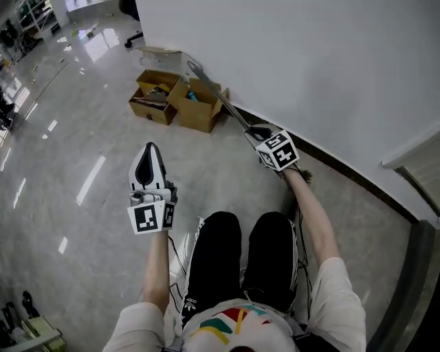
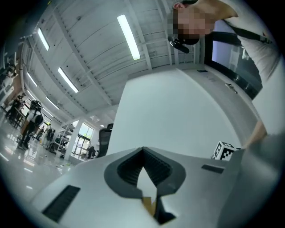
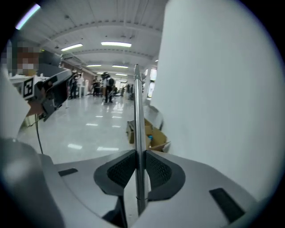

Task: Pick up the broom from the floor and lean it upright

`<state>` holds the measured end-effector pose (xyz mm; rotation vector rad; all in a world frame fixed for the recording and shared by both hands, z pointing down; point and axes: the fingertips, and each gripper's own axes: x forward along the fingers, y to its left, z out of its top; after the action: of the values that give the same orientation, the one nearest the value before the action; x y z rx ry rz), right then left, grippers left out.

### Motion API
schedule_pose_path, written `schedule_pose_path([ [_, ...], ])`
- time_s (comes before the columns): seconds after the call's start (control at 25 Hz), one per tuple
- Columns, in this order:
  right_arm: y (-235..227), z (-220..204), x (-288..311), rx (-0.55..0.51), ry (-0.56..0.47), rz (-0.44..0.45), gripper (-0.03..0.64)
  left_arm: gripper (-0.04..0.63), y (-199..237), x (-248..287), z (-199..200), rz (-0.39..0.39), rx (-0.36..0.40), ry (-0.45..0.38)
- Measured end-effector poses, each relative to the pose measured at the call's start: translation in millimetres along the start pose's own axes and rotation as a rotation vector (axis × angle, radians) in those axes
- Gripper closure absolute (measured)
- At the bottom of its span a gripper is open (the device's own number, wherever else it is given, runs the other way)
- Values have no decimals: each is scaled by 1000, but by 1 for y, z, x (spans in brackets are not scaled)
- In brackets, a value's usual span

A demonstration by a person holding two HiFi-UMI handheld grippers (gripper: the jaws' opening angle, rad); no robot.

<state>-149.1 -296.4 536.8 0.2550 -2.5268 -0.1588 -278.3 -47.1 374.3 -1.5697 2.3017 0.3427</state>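
The broom's metal handle [image 1: 221, 98] slants from my right gripper [image 1: 257, 131] toward the cardboard boxes, close along the white wall. In the right gripper view the handle [image 3: 136, 111] runs straight up the middle, and the right gripper [image 3: 139, 155] is shut on it, pads pressing both sides. A dark tuft [image 1: 303, 177] beside my right forearm may be the broom head; I cannot tell. My left gripper [image 1: 148, 150] is raised in front of my left knee, apart from the broom. In its own view the left gripper [image 2: 143, 152] is shut with nothing between the pads.
Two open cardboard boxes [image 1: 177, 98] with small items sit on the floor against the white wall [image 1: 309, 62]; they show again [image 3: 149, 136] past the handle. A dark baseboard [image 1: 350, 175] runs along the wall. An office chair [image 1: 130, 17] stands far back.
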Motion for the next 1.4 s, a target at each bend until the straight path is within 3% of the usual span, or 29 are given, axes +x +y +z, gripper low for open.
schedule_pose_path([
  [0.24,-128,-19,-86,331,-169,-383,532,551,-85,55,-36,-140,-141,23],
  [0.4,-194,-43,-147,513,-277,-619,532,551,-148,86,-56,-276,-147,37],
  [0.6,-244,-71,-194,657,-370,-810,532,551,-194,84,-78,-350,-158,113],
  [1.0,-278,-51,-224,643,-455,-925,532,551,-199,67,-101,-383,-146,111],
  [1.16,-281,-49,-213,646,-412,-894,532,551,-192,60,-96,-362,-155,115],
  [1.4,-288,-42,-212,563,-357,-918,531,551,-191,62,-88,-376,-122,106],
])
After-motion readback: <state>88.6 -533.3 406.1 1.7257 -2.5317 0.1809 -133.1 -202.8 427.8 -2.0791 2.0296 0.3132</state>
